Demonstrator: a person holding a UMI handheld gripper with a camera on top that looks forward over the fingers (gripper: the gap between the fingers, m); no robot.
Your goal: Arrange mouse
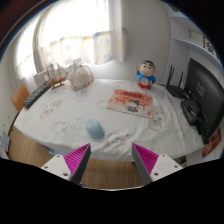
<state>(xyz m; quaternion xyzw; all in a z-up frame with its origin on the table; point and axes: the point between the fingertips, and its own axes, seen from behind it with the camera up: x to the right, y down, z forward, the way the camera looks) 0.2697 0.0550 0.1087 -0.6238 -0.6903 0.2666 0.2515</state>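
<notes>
Gripper view: the gripper [110,160] is spread wide, its two pink pads [76,158] well apart with nothing between them; it hangs off the near edge of the table [60,130], short of any contact. The mouse [94,128], a small pale blue-grey shape, lies on the white cloth just ahead of the fingers, nearer the left one, and is untouched; so the step in hand looks like the approach, with the grasp not yet begun. The next move, as I judge it, calls for going forward and a little left so the mouse comes between the fingers, then down to its level before closing on its sides; its rounded shell may slip if taken too high.

Beyond the mouse, toward the right, a printed sheet [135,103] lies flat; behind it stands a figurine [147,75] in red and blue. At the far left sit a keyboard [36,95] and some pale clutter too small to name; at the right a dark monitor [208,95] faces in. Behind the table a curtained window [80,40] glows bright.
</notes>
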